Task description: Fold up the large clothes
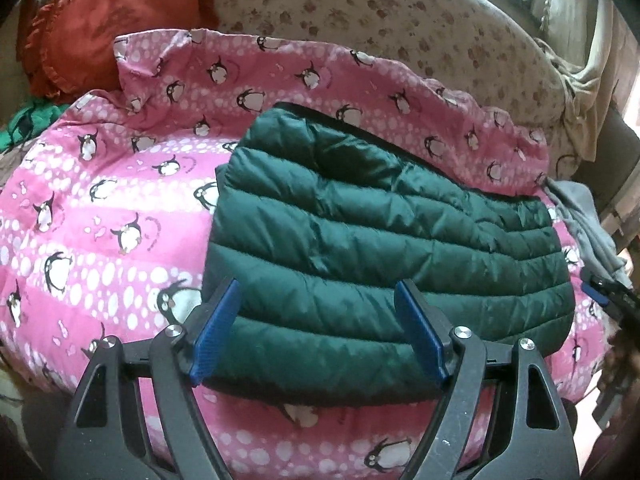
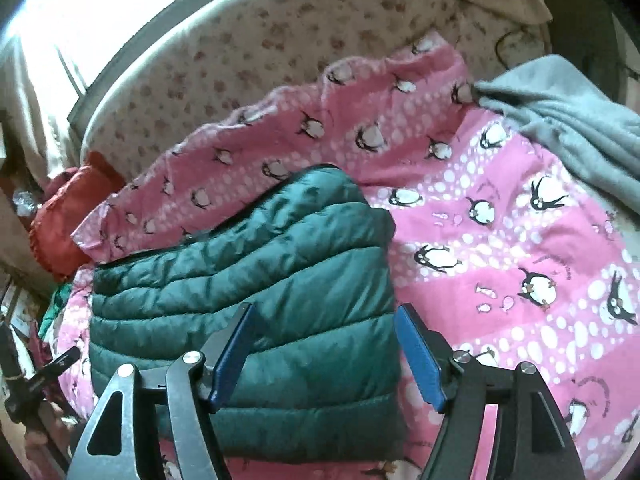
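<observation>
So the dark green puffer jacket (image 1: 372, 248) is lying folded into a chunky rectangle on the pink penguin-print blanket (image 1: 100, 248) on the bed. Left hand-held gripper (image 1: 320, 340) sits over the near edge, jaws spread wide, nothing pinched. Right hand-held gripper (image 2: 326, 350) is at the jacket's right near corner (image 2: 360, 360), also wide and empty. No readable labels or writing anywhere. Grey cloth (image 2: 568, 120) off to the right.

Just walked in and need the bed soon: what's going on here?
A person with a gripper in each hand is folding clothes. A dark green puffer jacket lies folded on the pink penguin blanket. The left gripper and right gripper both have open jaws, holding nothing. A grey garment waits nearby.
</observation>
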A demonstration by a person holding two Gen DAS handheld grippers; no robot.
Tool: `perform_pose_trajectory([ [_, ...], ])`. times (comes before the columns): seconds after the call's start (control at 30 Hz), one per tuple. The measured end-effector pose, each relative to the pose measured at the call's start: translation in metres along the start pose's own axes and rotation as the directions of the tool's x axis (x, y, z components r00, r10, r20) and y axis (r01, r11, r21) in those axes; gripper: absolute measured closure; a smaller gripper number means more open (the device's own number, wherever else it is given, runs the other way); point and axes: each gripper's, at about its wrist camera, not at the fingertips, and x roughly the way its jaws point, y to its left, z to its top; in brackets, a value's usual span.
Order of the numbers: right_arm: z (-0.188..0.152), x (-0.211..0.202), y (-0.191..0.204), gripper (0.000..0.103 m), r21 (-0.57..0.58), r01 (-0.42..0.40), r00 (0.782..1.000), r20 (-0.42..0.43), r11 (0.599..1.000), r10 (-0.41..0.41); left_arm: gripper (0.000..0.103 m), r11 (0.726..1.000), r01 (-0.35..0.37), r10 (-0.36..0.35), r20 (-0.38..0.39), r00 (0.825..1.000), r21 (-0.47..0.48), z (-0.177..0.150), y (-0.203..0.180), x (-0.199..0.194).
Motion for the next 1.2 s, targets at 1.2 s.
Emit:
perform_pose_trajectory([
  [1.2,-0.083,0.014,0.154,0.034,-0.204,0.058,0.997,0.059,0.977,-0.047,0.024,0.991,-0.094,0.085,0.093,0.992,0.092,-0.033,-0.052,-0.004],
])
